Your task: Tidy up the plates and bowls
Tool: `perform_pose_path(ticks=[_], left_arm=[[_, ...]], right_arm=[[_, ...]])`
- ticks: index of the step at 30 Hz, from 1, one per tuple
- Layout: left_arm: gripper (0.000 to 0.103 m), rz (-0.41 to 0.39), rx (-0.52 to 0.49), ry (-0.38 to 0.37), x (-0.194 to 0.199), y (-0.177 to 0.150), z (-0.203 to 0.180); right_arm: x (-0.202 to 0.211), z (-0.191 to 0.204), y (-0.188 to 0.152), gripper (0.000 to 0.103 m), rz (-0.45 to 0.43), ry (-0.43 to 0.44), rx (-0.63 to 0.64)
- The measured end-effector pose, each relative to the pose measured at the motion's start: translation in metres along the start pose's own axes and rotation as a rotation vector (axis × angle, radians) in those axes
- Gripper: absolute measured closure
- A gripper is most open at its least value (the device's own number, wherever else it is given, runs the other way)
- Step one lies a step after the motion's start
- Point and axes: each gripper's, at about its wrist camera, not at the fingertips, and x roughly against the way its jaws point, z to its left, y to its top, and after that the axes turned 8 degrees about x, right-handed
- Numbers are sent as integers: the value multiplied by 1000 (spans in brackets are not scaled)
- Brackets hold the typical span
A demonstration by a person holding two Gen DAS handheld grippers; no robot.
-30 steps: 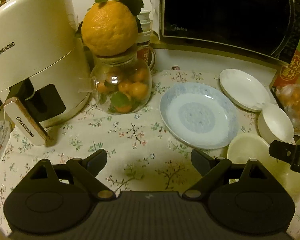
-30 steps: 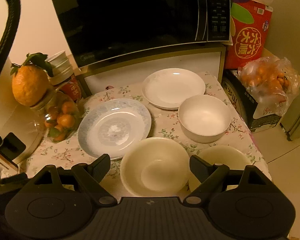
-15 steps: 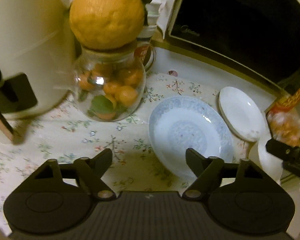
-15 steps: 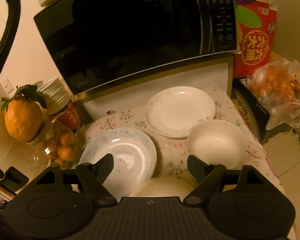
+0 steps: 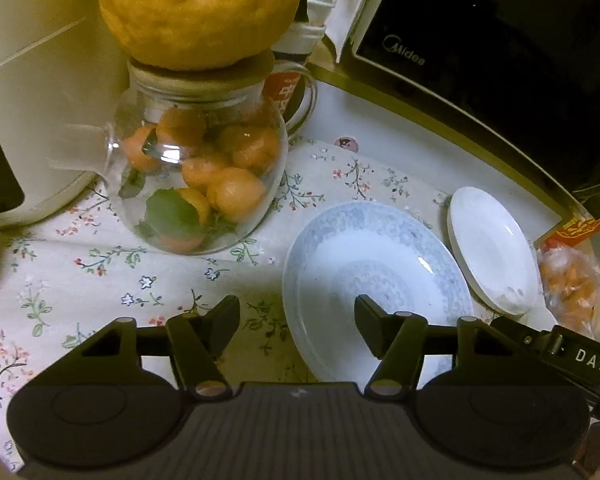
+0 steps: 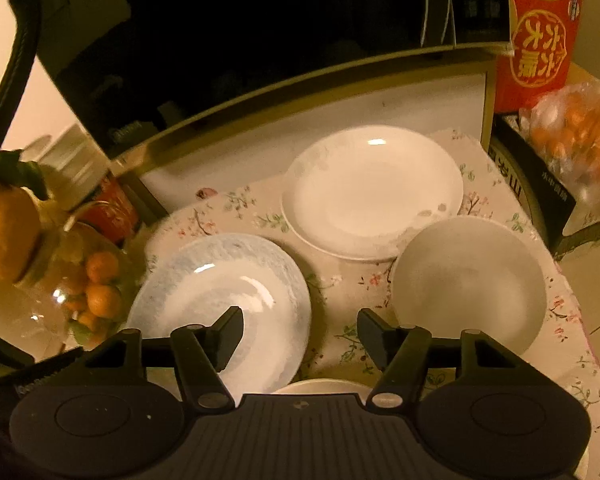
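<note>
Your left gripper hangs over the near-left rim of the blue-patterned plate on the floral tablecloth; its jaws are closing, nothing pressed between them. Your right gripper is closing too, straddling that plate's right edge and bare cloth, gripping nothing. The white plate lies behind, below the microwave, and the white bowl sits just beside it, perhaps overlapping its rim; blur hides the contact. A second bowl's rim peeks out beneath your right gripper. The glass teapot of small oranges stands left.
</note>
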Motion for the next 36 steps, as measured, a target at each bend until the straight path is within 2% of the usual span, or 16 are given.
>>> perform_pose_path(ticks=[7,12,16,28,33,36], left_arm=[[61,28,38,-30,-12,5,7],[69,49,84,-73,-16,8,13],[79,55,70,-71,-20,7,13],[93,63,63,-64,-30,3,16],[94,55,57,-64,-32,1,17],[95,47,29,-54,-31,1,14]], right_arm=[[-17,-1,0,49,24,13,-3],[-23,-1,-2,58,36,15,-3],[-24,1,-1,63,37,23,5],[-40,-3,-9,83,66,15,-20],[-51,-4,-16,95,79,30,-42],[-53,-2,-18,94,74,41,-60]])
